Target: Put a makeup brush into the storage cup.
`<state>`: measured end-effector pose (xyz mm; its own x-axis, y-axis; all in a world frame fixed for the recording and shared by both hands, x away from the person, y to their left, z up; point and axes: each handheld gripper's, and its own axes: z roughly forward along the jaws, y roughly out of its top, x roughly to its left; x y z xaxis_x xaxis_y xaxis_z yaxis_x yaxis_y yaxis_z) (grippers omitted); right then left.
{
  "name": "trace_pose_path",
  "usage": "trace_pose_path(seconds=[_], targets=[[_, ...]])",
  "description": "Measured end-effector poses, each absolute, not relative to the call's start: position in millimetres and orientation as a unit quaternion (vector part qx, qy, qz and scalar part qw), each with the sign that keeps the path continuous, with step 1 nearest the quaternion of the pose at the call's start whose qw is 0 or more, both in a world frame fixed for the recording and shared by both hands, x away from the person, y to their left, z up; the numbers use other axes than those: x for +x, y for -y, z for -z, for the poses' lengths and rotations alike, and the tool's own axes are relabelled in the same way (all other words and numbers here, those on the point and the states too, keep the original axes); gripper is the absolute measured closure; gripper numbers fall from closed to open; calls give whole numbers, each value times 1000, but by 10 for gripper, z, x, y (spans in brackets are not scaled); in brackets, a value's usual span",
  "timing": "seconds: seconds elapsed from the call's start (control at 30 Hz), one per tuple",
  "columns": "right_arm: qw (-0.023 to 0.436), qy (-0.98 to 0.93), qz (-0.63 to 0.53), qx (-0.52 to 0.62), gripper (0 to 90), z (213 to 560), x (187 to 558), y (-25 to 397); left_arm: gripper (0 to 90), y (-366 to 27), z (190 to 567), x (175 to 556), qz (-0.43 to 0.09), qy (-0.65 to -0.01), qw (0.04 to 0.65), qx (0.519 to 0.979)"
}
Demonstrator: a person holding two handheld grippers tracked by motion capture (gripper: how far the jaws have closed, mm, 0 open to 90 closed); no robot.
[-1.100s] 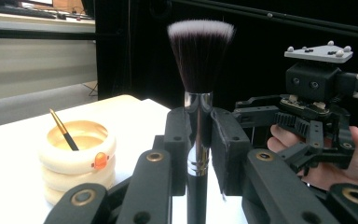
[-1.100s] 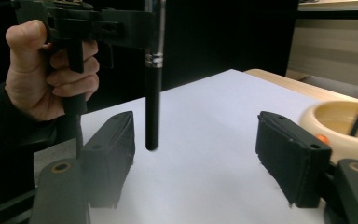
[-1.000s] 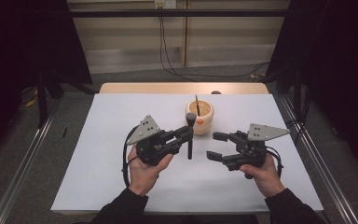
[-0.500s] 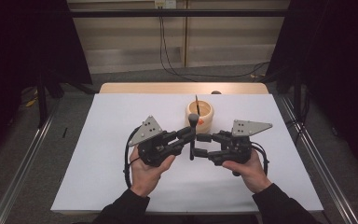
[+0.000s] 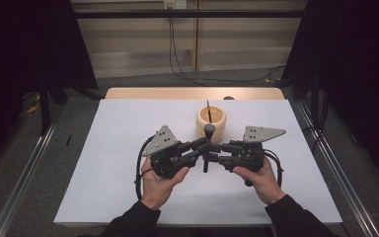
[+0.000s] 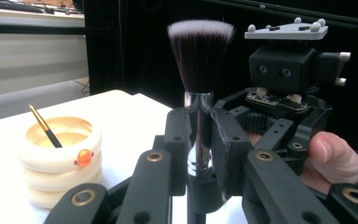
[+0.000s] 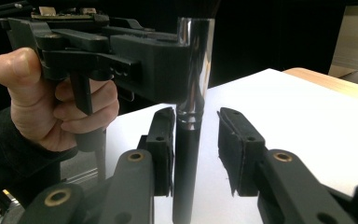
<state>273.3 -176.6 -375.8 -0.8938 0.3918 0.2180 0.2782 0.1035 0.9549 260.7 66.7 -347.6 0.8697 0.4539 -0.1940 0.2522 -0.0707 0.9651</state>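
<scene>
Left gripper [image 6: 198,140] clamps upright black-bristled, chrome-ferruled makeup brush [image 6: 199,60] | right gripper [image 7: 196,140] agape around handle, handover unfinished | ringed wooden holder [image 5: 210,121] at 12 o'clock awaits

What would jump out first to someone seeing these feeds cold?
The makeup brush, held upright at mid-table with its bristles up: the left gripper is shut on its chrome ferrule, while the right gripper straddles the black handle below, jaws open. Behind them stands a ringed wooden holder with a thin brush leaning inside.
</scene>
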Motion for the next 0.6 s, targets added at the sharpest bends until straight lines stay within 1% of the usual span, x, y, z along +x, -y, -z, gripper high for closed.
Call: trace_pose_path(seconds=[0.2, 0.6], targets=[[37, -742, -631, 223, 785, 3777, 2741, 1760, 776, -668, 3499, 2618, -80, -246, 636, 727], [45, -743, -631, 216, 792, 3771, 2724, 1762, 773, -666, 3502, 2607, -86, -237, 640, 726]])
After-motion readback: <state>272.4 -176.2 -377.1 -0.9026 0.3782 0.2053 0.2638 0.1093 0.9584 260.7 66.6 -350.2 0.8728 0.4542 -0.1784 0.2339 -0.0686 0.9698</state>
